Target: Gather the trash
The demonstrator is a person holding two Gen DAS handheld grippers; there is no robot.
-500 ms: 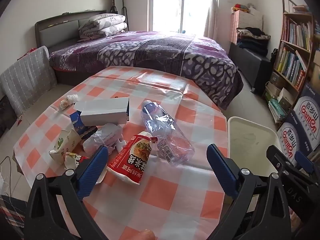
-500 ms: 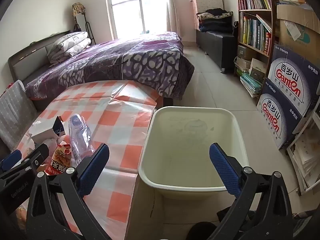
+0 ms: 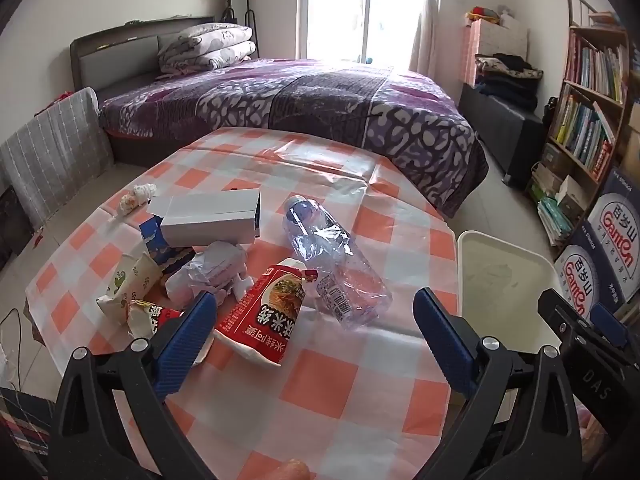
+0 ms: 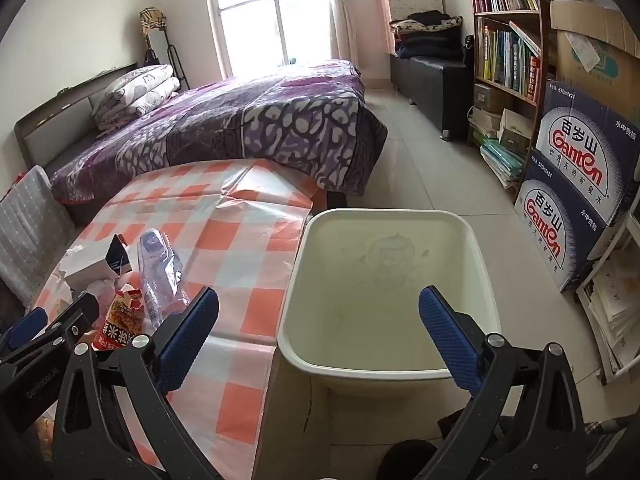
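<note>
We are holding the left gripper (image 3: 314, 332) wide and empty over the trash on the table (image 3: 320, 380). The red packet (image 3: 266, 320) is lying just ahead, long axis roughly fore-aft. The right gripper (image 4: 318, 336), also wide and empty, is hovering over the bin (image 4: 486, 280).

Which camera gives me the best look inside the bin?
The right wrist view: the bin sits centred, its whole rim and bare floor visible. The left wrist view shows only part of it at the right, behind the claw.
</note>
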